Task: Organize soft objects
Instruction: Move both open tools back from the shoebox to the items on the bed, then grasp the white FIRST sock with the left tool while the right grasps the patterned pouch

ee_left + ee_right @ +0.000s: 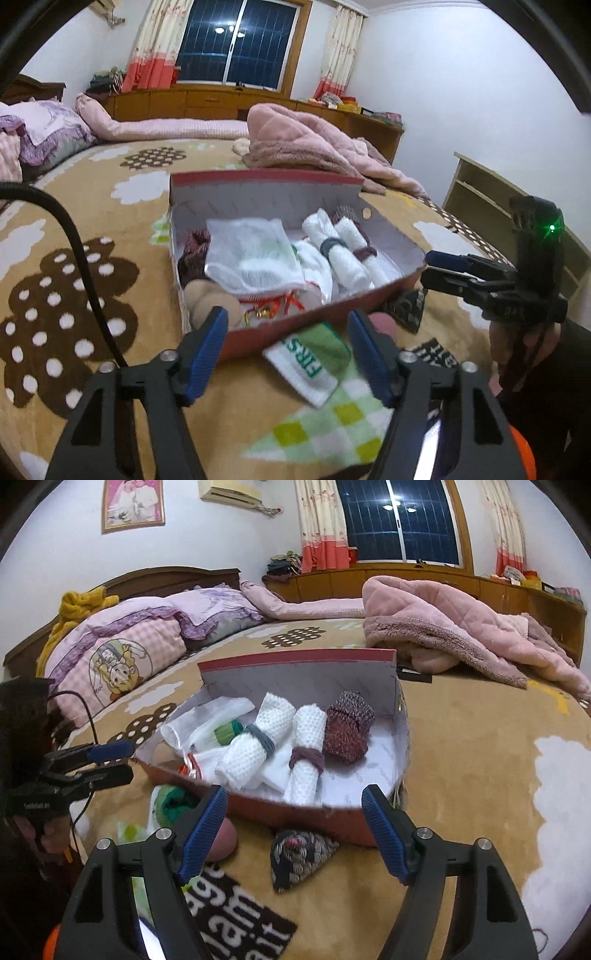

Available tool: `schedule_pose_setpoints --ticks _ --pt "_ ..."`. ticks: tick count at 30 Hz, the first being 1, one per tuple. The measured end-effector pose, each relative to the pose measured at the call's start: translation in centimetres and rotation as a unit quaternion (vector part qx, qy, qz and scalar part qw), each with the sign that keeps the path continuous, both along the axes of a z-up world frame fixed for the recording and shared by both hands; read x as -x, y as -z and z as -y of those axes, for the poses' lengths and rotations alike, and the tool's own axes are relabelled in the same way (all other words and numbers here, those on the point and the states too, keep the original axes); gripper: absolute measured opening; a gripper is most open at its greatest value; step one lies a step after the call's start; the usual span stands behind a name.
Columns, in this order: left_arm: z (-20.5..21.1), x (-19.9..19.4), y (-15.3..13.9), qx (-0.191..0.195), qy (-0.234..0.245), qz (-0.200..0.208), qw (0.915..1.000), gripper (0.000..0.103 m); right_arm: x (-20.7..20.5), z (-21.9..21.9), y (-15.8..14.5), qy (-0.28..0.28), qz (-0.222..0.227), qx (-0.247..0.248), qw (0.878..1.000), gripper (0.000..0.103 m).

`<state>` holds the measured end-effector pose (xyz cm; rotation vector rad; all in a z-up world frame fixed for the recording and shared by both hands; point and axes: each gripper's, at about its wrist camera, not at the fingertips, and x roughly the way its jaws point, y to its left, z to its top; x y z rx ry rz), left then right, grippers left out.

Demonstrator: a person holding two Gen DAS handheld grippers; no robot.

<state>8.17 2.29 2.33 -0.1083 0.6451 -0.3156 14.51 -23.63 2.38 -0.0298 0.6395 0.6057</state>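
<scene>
While both tools (286, 350) (295, 830) gape empty | patterned blanket (110, 229) (bedroom) bears red box (295, 321) | dark window (236, 40).

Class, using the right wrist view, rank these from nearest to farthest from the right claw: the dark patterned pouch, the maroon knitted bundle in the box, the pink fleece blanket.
1. Dark patterned pouch, on the bedspread before the box.
2. Maroon knitted bundle, inside the box, right end.
3. Pink fleece blanket, heaped beyond the box.

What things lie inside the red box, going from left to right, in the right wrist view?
White mesh bag → white rolled towel with grey band → white rolled towel with maroon band → dark red knitted bundle, all inside the red box.
</scene>
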Motion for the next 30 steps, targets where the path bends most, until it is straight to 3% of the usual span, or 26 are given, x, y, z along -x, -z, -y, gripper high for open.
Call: schedule_pose_setpoints --ticks 3,8,11,13,15,16,18,19,24,30 --pt "0.4 0.2 0.1 -0.003 0.017 -0.005 0.9998 0.058 0.7 0.1 0.4 -0.008 -0.008 0.000 1.000 0.077" --pt "2.0 0.1 0.9 -0.021 0.045 -0.016 0.9987 0.058 1.1 -0.4 2.0 -0.024 -0.032 0.019 0.999 0.077" --pt "3.2 -0.9 2.7 -0.069 -0.001 -0.032 0.9971 0.059 1.2 -1.0 3.5 -0.030 -0.048 0.048 0.997 0.077" --pt "3.2 -1.4 3.5 -0.052 -0.004 -0.043 0.9977 0.059 1.1 -1.4 4.2 -0.031 -0.050 0.064 0.996 0.077" --pt "3.5 -1.6 3.7 -0.042 -0.001 -0.045 0.9981 0.043 1.1 -1.8 4.5 -0.026 -0.041 0.078 0.996 0.077" --pt "3.7 -1.6 3.7 -0.052 -0.001 -0.038 0.9979 0.041 1.1 -2.0 4.5 -0.026 -0.038 0.081 0.996 0.075" --pt "4.4 -1.4 4.0 -0.077 0.006 -0.025 0.9967 0.031 0.9 -2.3 4.5 -0.028 -0.038 0.078 0.996 0.044" --pt "4.7 -1.3 4.2 -0.084 0.008 -0.021 0.9962 0.031 0.9 -2.4 4.5 -0.026 -0.038 0.079 0.996 0.037" --pt "5.3 -0.9 5.1 -0.108 0.010 0.004 0.9941 0.030 1.0 -3.5 5.1 -0.030 -0.017 0.110 0.993 0.037" --pt "5.2 -1.3 5.2 -0.103 0.012 0.004 0.9946 0.030 1.6 -4.9 5.4 -0.022 0.014 0.152 0.988 0.038"
